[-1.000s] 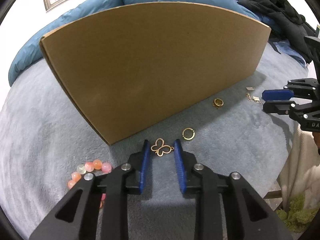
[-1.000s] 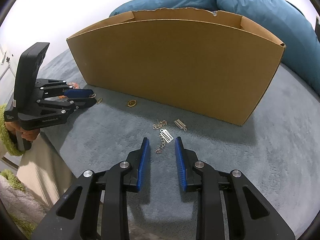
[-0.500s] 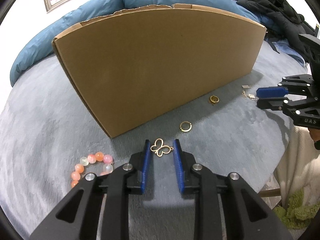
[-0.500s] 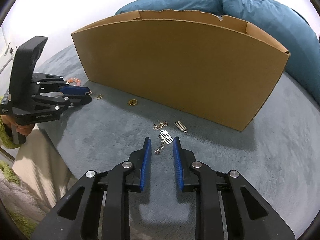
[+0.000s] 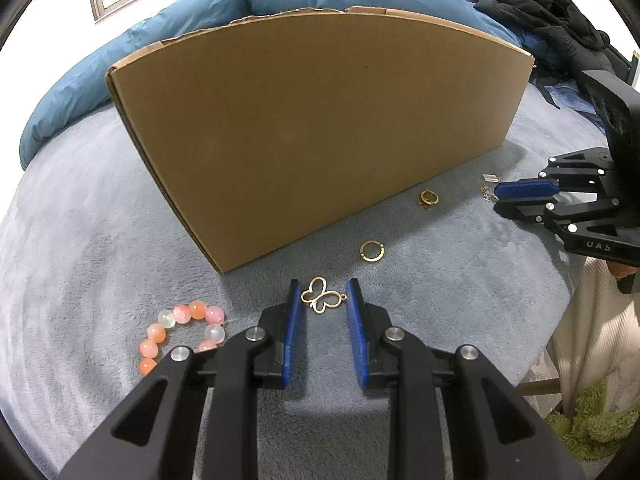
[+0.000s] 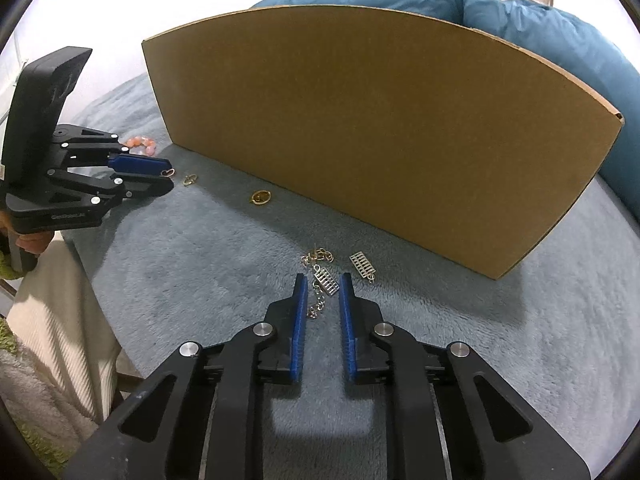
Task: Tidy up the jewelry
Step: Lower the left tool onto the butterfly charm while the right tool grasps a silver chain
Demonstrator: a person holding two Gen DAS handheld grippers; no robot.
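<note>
Left gripper (image 5: pixel 324 300): jaws parted around butterfly pendant (image 5: pixel 322 300), no contact. Right gripper (image 6: pixel 323 286): jaws just closing, astride silver charm chain (image 6: pixel 326 280), ungripped.

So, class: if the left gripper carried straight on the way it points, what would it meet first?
Most likely the gold butterfly charm, lying on the grey blanket between the left gripper's open fingertips. The cardboard box stands behind it; depth is uncertain.

- the tall brown cardboard box (image 5: pixel 320 128) hides its own inside (only the outer wall shows).
- the string of pink and white round beads (image 5: pixel 176 332) runs partly behind the left gripper's black frame.
- the small gold oval charm (image 6: pixel 262 197) is too small to make out.
</note>
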